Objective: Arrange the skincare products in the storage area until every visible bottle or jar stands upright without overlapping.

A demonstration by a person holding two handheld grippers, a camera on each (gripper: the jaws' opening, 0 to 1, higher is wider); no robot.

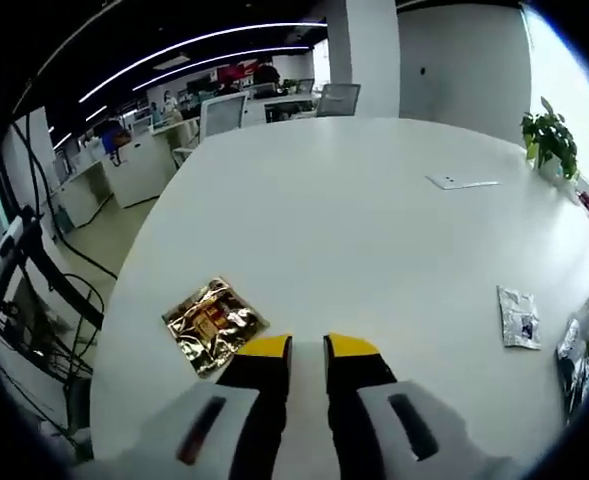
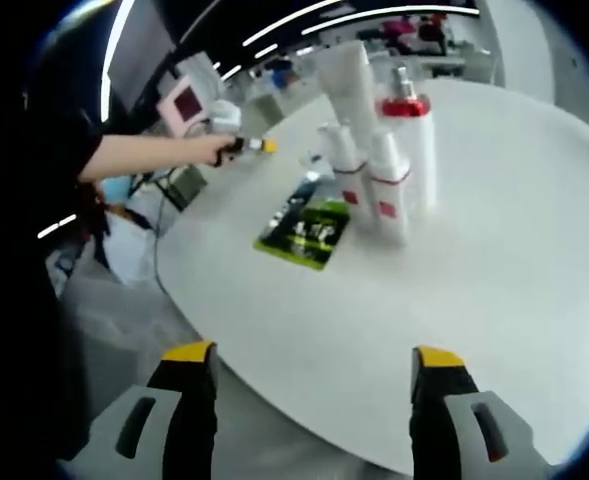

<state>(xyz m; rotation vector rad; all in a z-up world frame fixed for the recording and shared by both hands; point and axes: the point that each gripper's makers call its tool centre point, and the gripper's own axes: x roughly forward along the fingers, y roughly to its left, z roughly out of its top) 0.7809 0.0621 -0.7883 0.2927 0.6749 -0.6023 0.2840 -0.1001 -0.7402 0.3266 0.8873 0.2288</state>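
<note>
White red-banded skincare bottles (image 2: 389, 175) stand upright at twelve o'clock beyond the spread right gripper (image 2: 314, 365); left gripper (image 1: 307, 347), nearly pressed together, pinches nothing beside a gold foil sachet (image 1: 212, 323).

white table (image 1: 354, 210) | gold sachet (image 1: 212, 323) | bottles (image 2: 379, 150) upright | green packet (image 2: 309, 232)

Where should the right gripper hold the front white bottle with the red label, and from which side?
Likely best to grip the front white bottle with the red label on its straight body near the label, coming level from the near, open table side. It stands upright, with other white bottles close behind, and the right gripper is already open wide.
</note>
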